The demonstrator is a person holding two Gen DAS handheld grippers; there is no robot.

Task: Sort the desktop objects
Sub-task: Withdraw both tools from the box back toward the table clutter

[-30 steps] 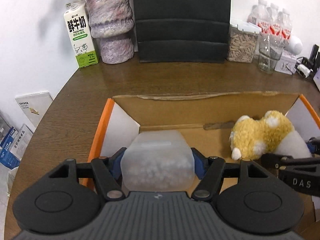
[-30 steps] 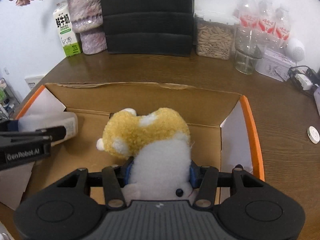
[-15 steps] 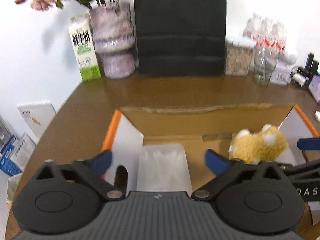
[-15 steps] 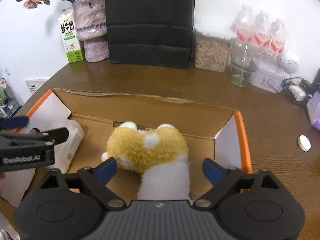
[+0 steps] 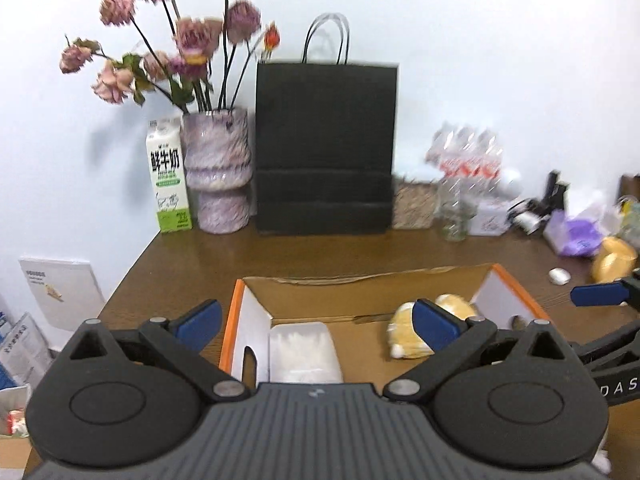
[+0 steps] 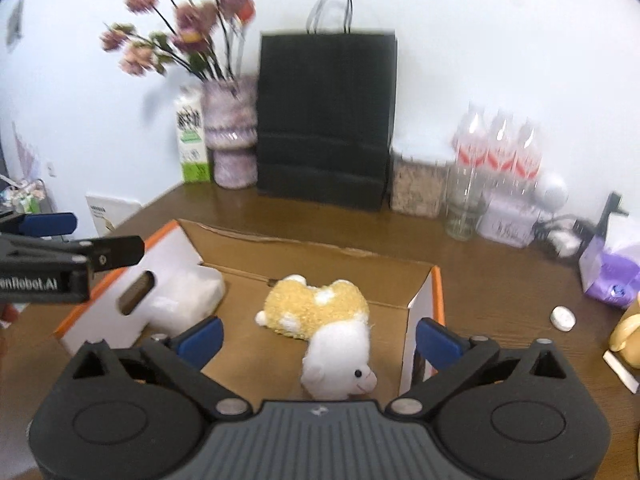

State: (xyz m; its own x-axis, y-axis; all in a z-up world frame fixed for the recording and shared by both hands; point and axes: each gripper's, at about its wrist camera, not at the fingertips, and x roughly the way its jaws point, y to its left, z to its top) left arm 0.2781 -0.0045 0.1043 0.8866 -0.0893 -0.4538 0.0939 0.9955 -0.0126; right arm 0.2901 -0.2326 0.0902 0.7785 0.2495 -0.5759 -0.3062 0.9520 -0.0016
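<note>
The plush toy (image 6: 320, 320) lies on its side on the floor of the box (image 6: 424, 304), toward the box's right end, with a frosted plastic tub (image 6: 188, 296) at the left end, well apart from it. The toy looks light, soft and squashy, so it should give under pressure and be best taken across its thick white body; the tub looks stiffer and smoother, likely slippery, and better held across its flat sides. Above the box, the right gripper (image 6: 318, 334) has its fingers opening with nothing between them, and the left gripper (image 5: 316, 320) stands fully spread and empty. Beyond the box on the table (image 6: 500, 280) lie a small white disc (image 6: 563, 319) and a purple pack (image 6: 608, 272).
</note>
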